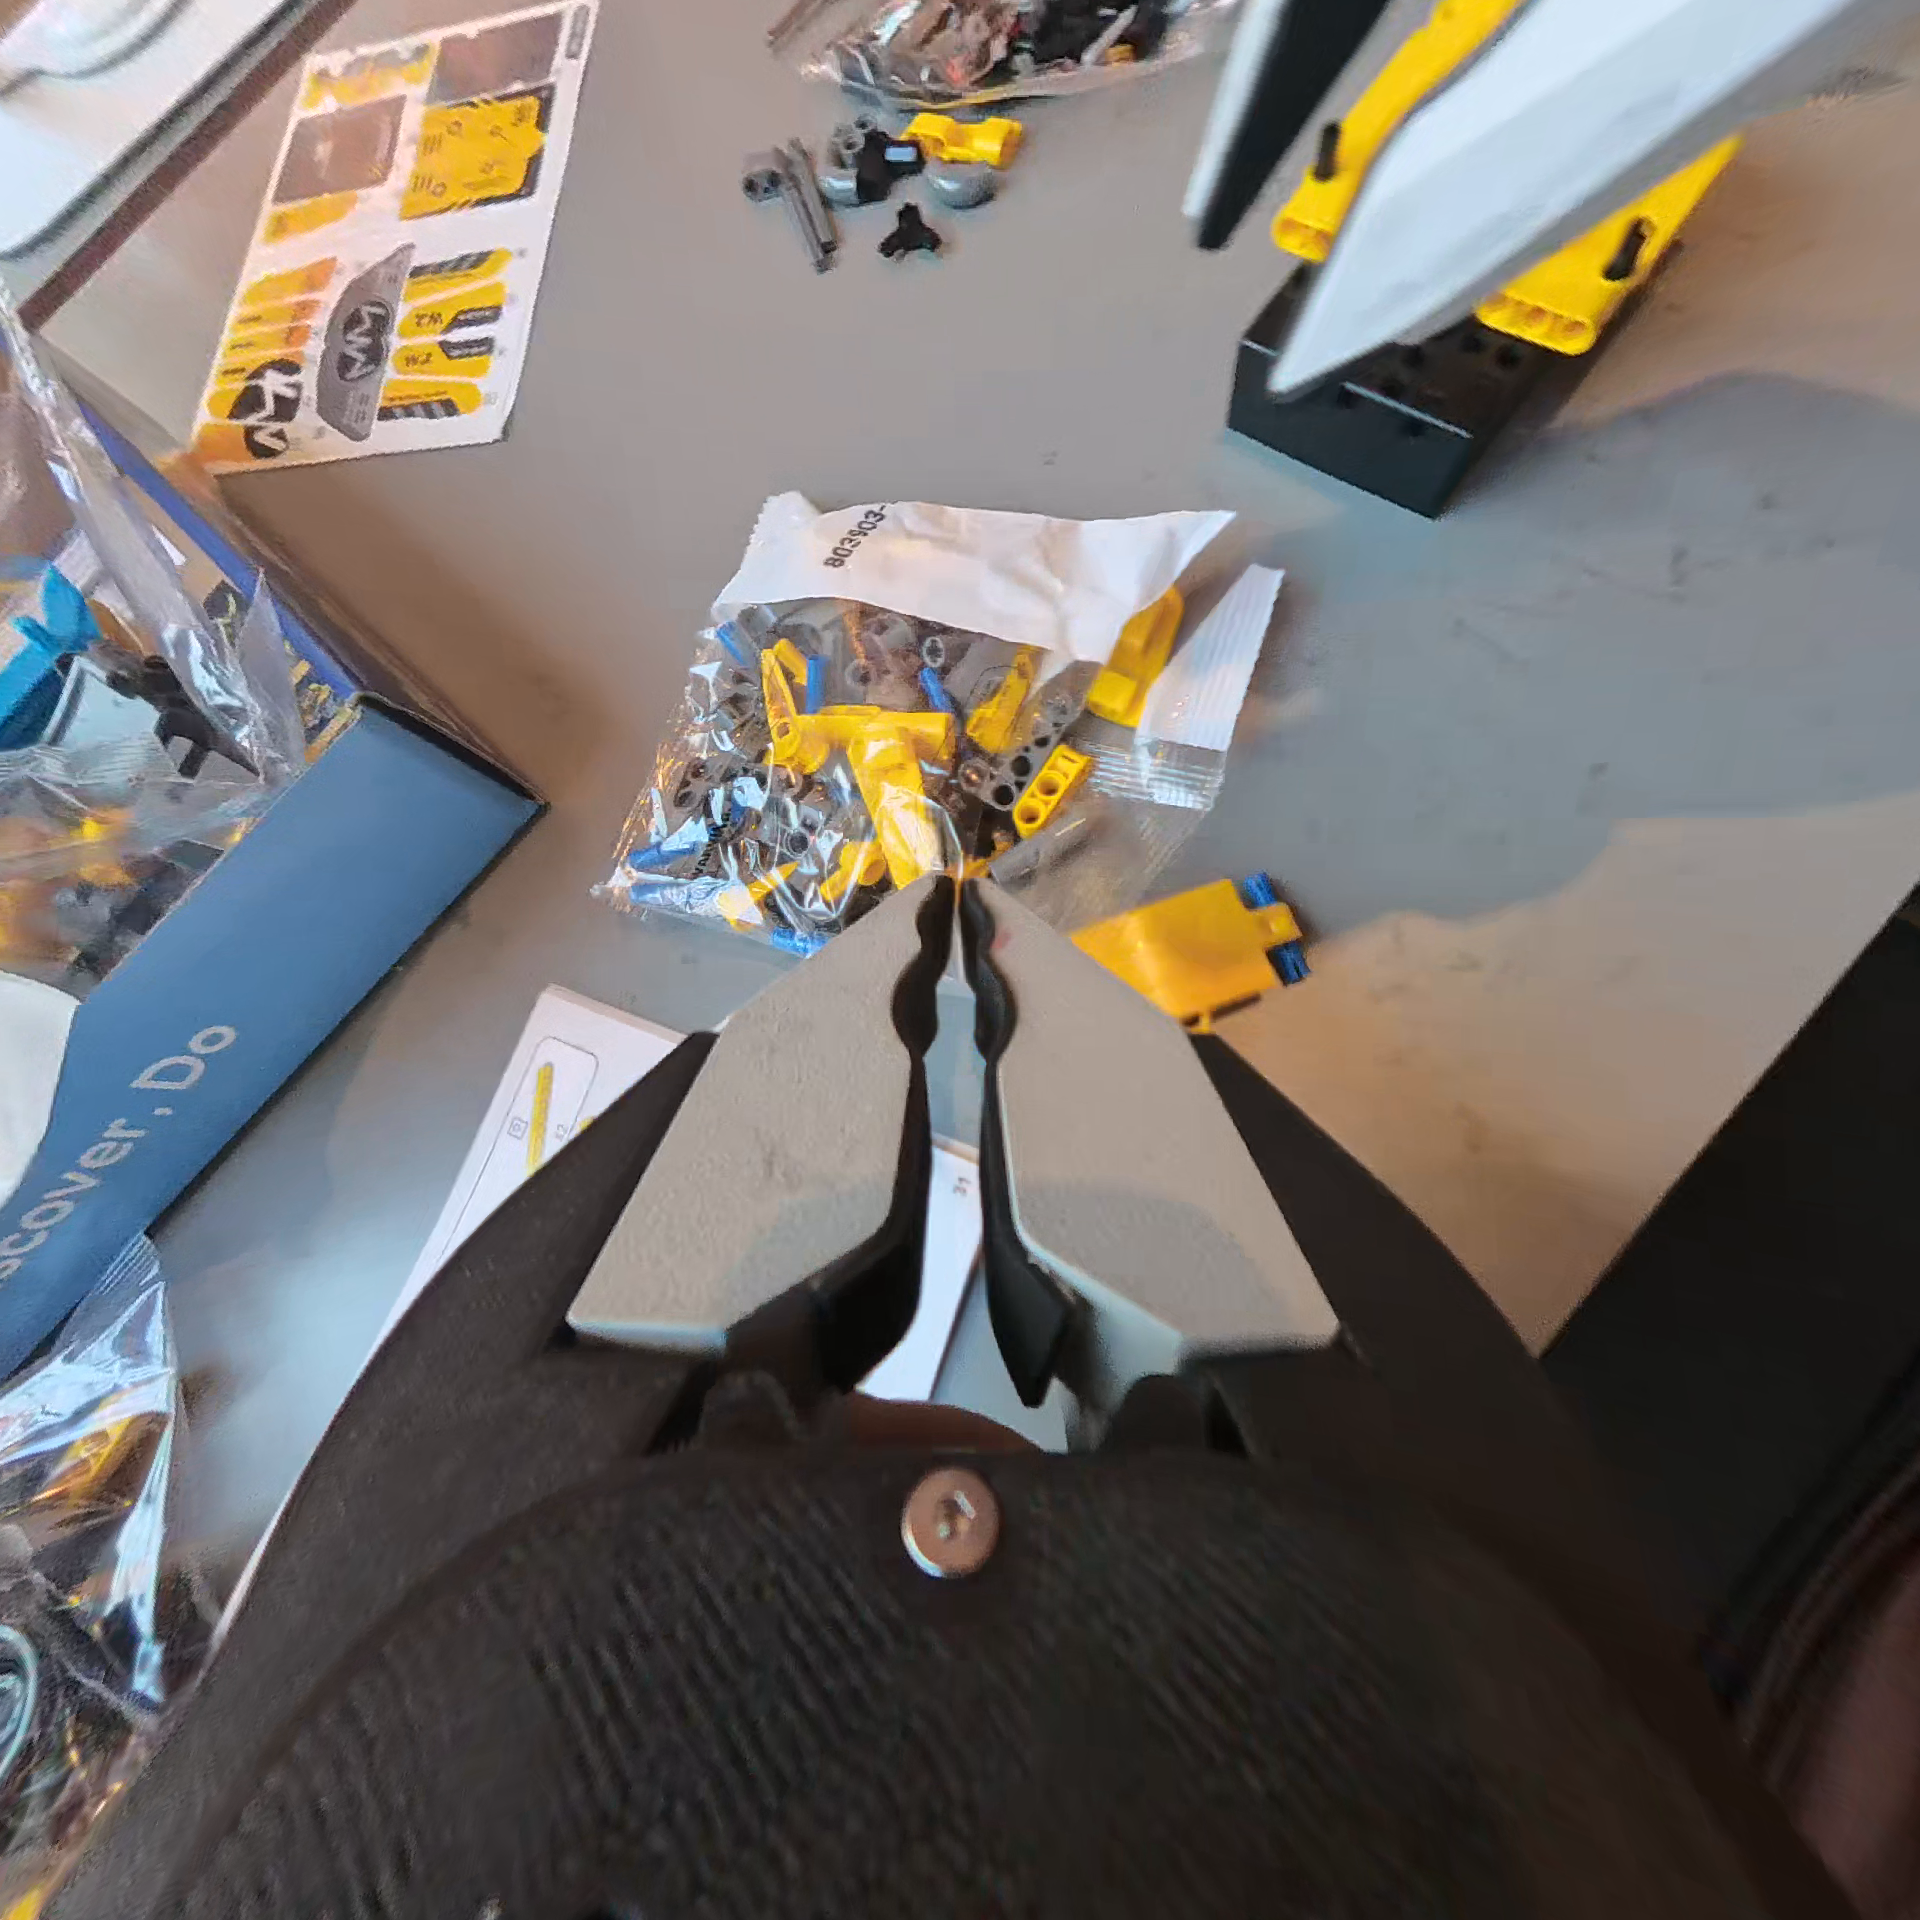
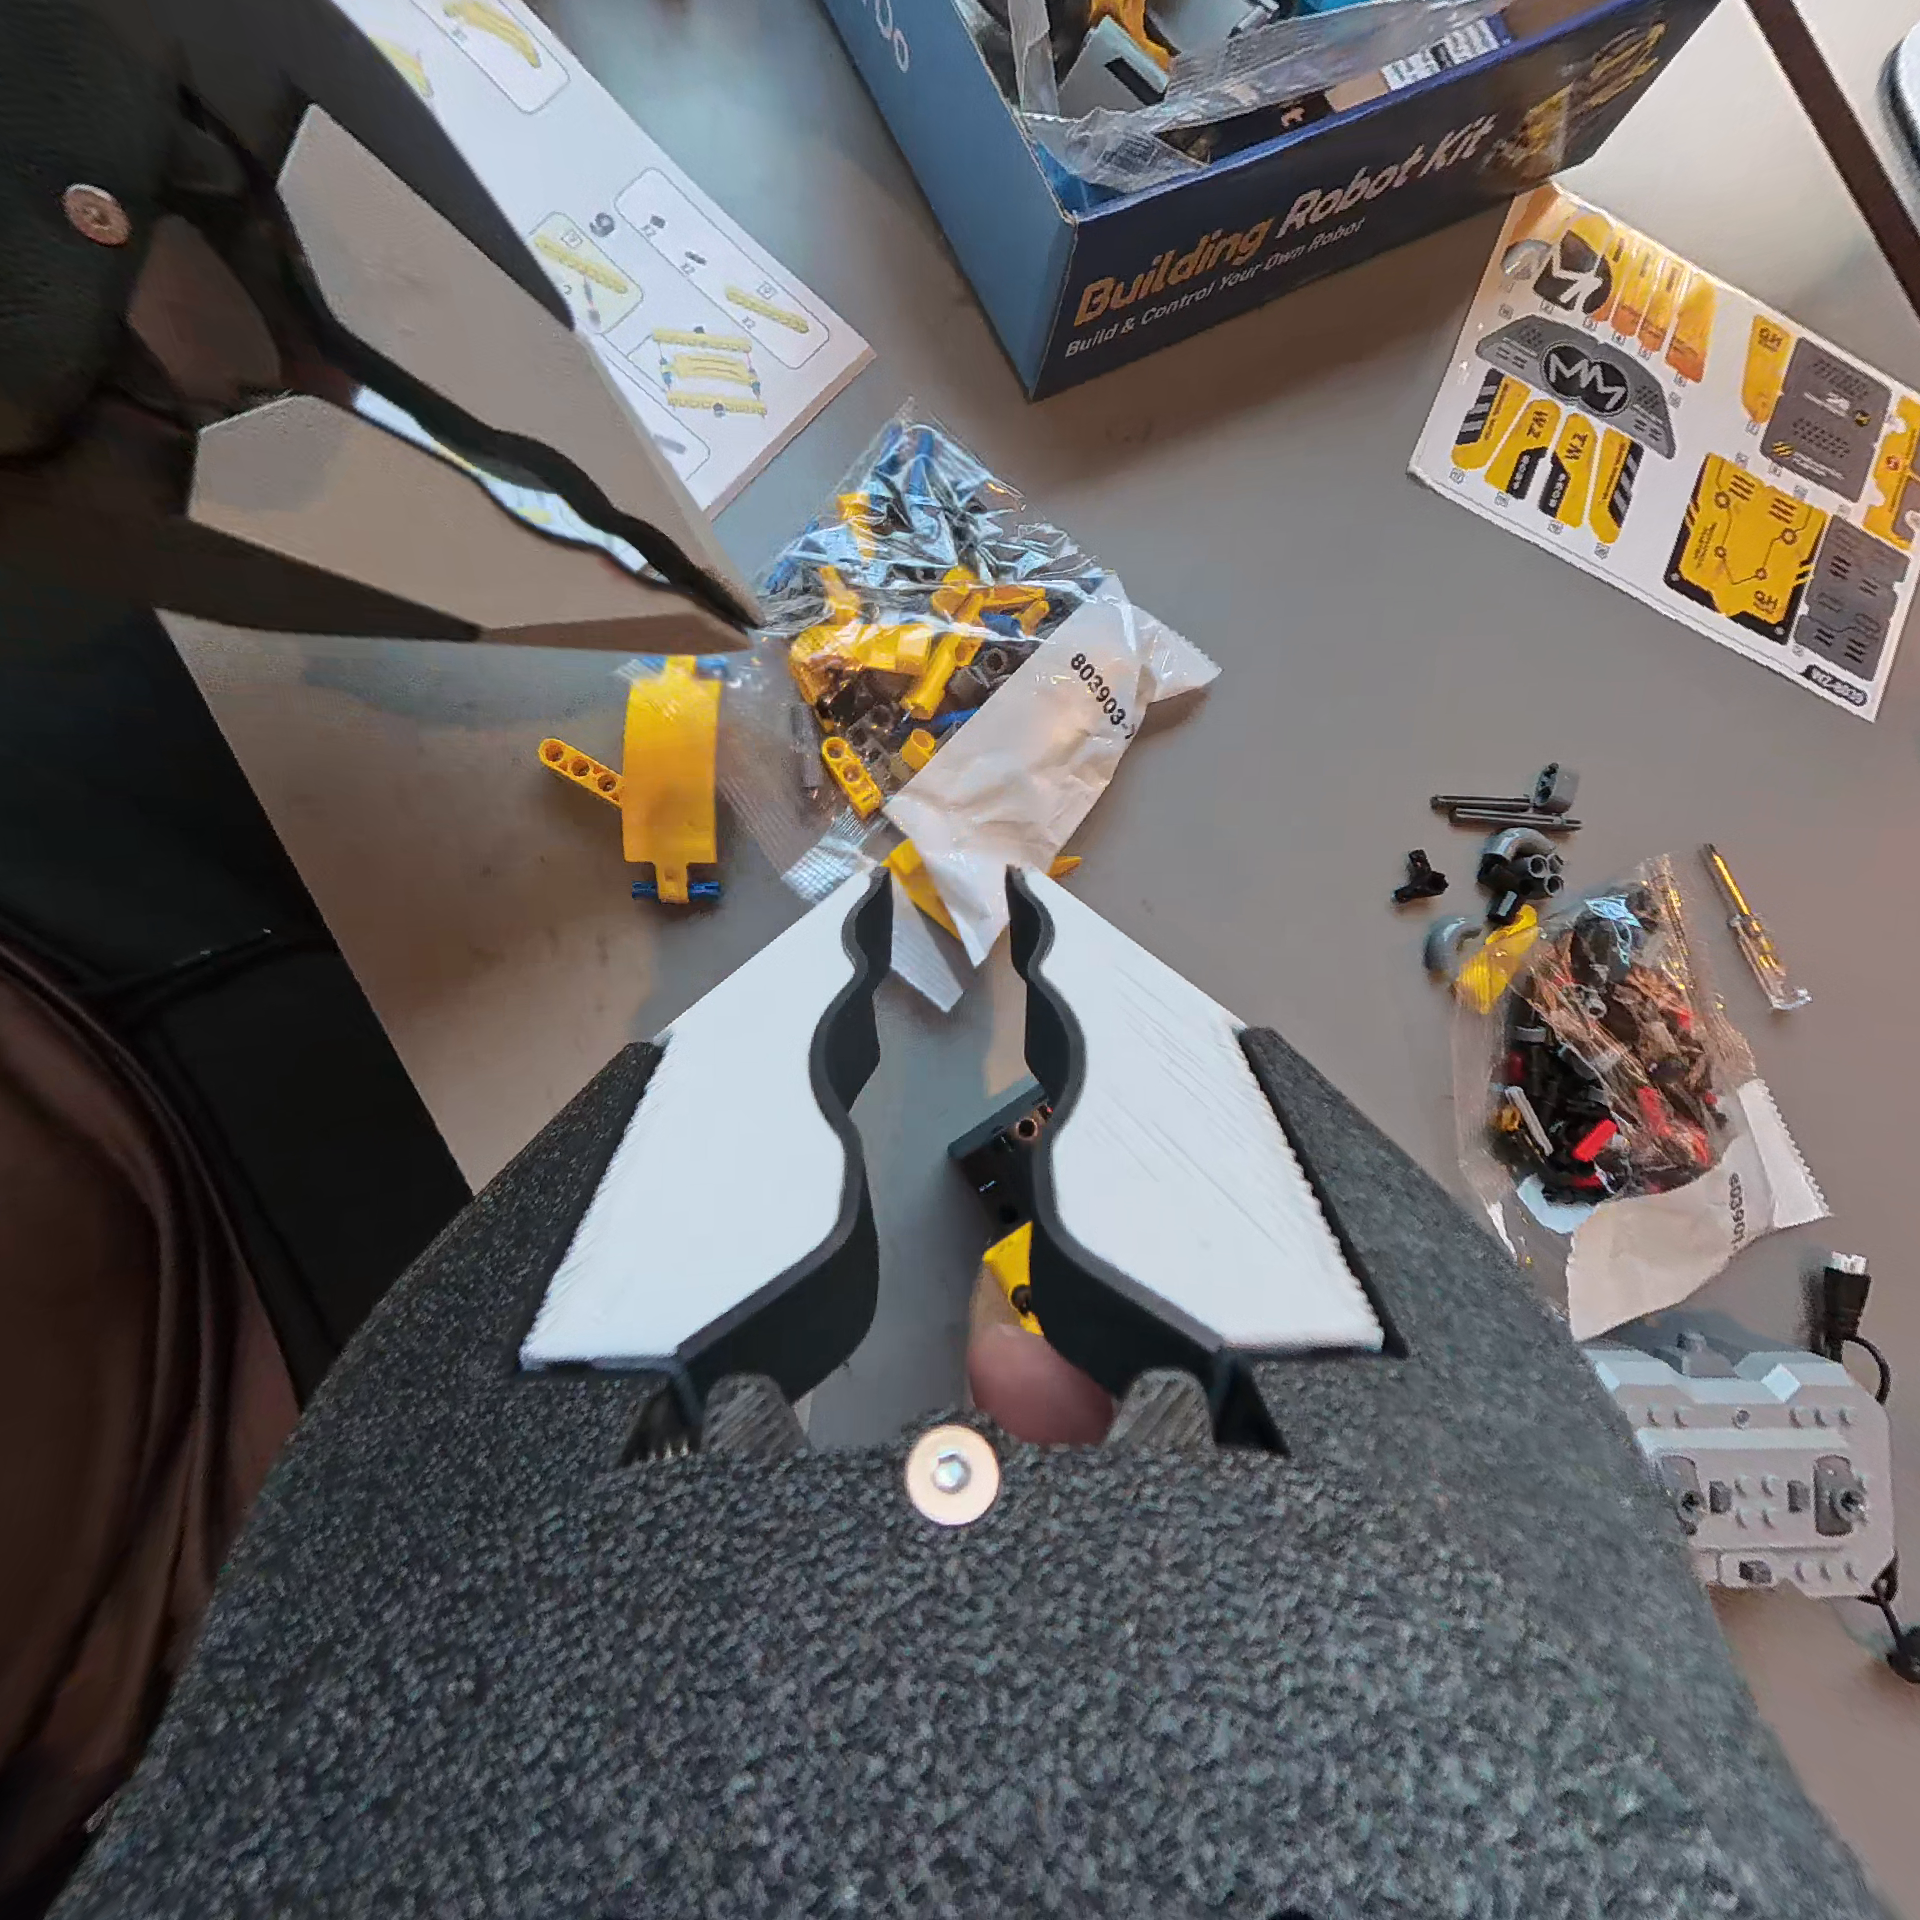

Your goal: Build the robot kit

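Note:
A clear plastic bag [image 1: 883,748] of yellow, blue and grey building parts lies on the grey table [image 1: 1558,675]. My left gripper [image 1: 956,888] is shut, its tips pinching the bag's near edge. The right wrist view shows those tips [image 2: 750,621] at the bag's [image 2: 935,644] clear corner. My right gripper [image 2: 948,883] is open and holds nothing. The bag's white end shows between its fingertips without being pressed. From the left wrist view it [image 1: 1242,312] hovers over a black block with yellow beams [image 1: 1392,416]. A yellow panel piece [image 1: 1184,956] lies beside the bag.
An open blue kit box [image 1: 260,883] with more bags stands to one side. A sticker sheet [image 1: 395,239], an instruction booklet [image 1: 582,1081] and loose small parts [image 1: 873,177] lie around. A second bag of black and red parts [image 2: 1600,1081], a screwdriver [image 2: 1756,935] and a grey unit [image 2: 1756,1455] lie nearby. Across from one pair of fingers to the other is roughly 10 centimeters.

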A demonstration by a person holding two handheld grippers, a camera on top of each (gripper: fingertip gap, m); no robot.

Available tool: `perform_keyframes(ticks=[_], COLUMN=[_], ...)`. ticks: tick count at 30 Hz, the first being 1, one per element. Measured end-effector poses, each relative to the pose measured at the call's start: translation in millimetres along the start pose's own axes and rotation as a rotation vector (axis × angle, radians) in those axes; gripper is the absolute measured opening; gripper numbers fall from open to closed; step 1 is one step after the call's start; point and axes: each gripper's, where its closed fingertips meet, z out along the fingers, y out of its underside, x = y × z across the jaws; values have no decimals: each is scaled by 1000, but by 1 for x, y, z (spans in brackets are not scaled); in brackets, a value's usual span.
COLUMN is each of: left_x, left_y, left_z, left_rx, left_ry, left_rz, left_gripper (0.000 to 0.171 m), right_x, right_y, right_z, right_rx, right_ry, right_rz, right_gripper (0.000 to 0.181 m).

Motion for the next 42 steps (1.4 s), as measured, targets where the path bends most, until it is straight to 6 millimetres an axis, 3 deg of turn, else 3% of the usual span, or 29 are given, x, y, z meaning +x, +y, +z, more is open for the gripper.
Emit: perform_keyframes(ticks=[7,14,20,22,25,30,37,42], left_x=[-13,-23,-50,-50,-46,-33,-38,-47], left_y=[-27,-46,-31,-22,-15,-9,-3,-6], left_z=[5,10,20,25,23,18,36,59], left_rx=[-4,24,35,8,-9,-26,-14,-12], left_ry=[12,80,-13,-30,-50,-47,-51,-60], left_rz=[-62,-220,-287,-260,-203,-39,66,78], left_gripper=[0,0,0,0,25,48,47,43], right_x=[5,8,18,21,21,15,2,-2], right_y=[6,15,26,27,32,42,50,46], right_z=[-5,7,11,12,17,30,28,32], right_rx=[-14,-48,-84,-82,-117,-187,-250,-259], right_ry=[23,6,30,35,53,58,29,32], right_rz=[-2,18,41,46,11,-90,-222,-207], right_gripper=[22,24,27,26,25,25,29,30])
